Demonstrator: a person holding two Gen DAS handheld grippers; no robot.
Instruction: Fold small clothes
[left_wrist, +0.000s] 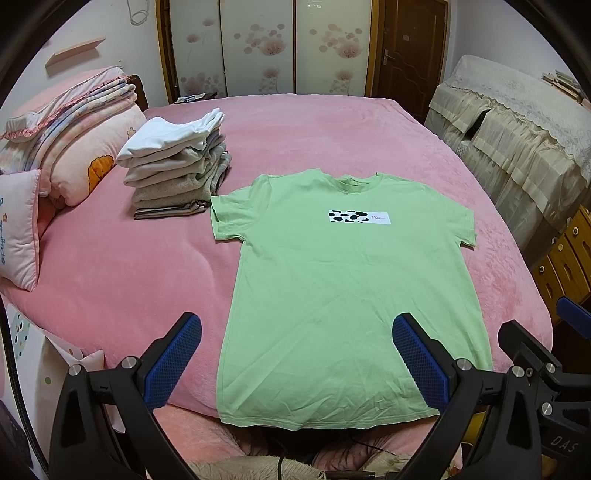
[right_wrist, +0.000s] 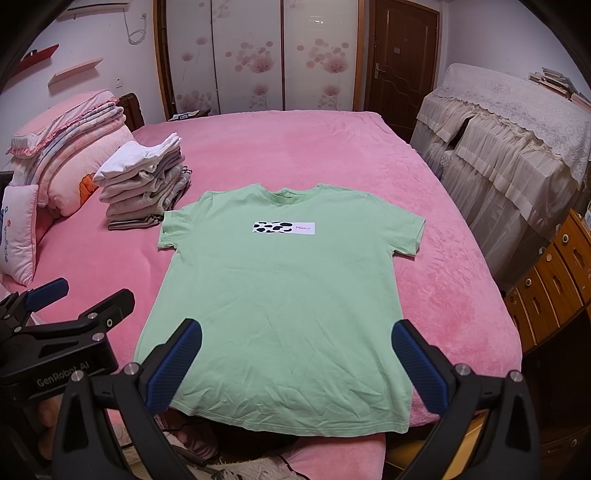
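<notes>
Cotton jersey in pale green, a short-sleeved T-shirt (left_wrist: 343, 295) lies face up and spread flat on a bed (left_wrist: 129, 266) covered in plush pink fleece, collar toward 12 o'clock and hem at the near edge toward 6 o'clock. Both sleeves are laid out to the sides, and fine creases fan across the lower body of the cloth. A white rectangular chest patch (left_wrist: 359, 216) carries black cow-spot blotches and small pink lettering, too small to read with certainty.

At about 10 o'clock from the shirt, just beside its sleeve, stands a stack of folded clothes (left_wrist: 177, 170): soft grey and beige knits with a white piece on top and a striped one at the base. Farther toward 9 o'clock, quilted pink pillows (left_wrist: 77, 155) with frilled edges are piled at the head of the bed.

The left gripper (left_wrist: 297, 330) hangs above the hem with its jaws wide apart, holding nothing; its fingers (left_wrist: 173, 362) are faced with blue, diamond-textured rubber set in black plastic arms. The right gripper (right_wrist: 297, 336) is likewise spread wide and empty over the shirt's lower half, its textured blue pads (right_wrist: 419, 369) flanking the fabric without touching it. Cream lace-trimmed covers (right_wrist: 509, 147) drape furniture at 2 o'clock.
</notes>
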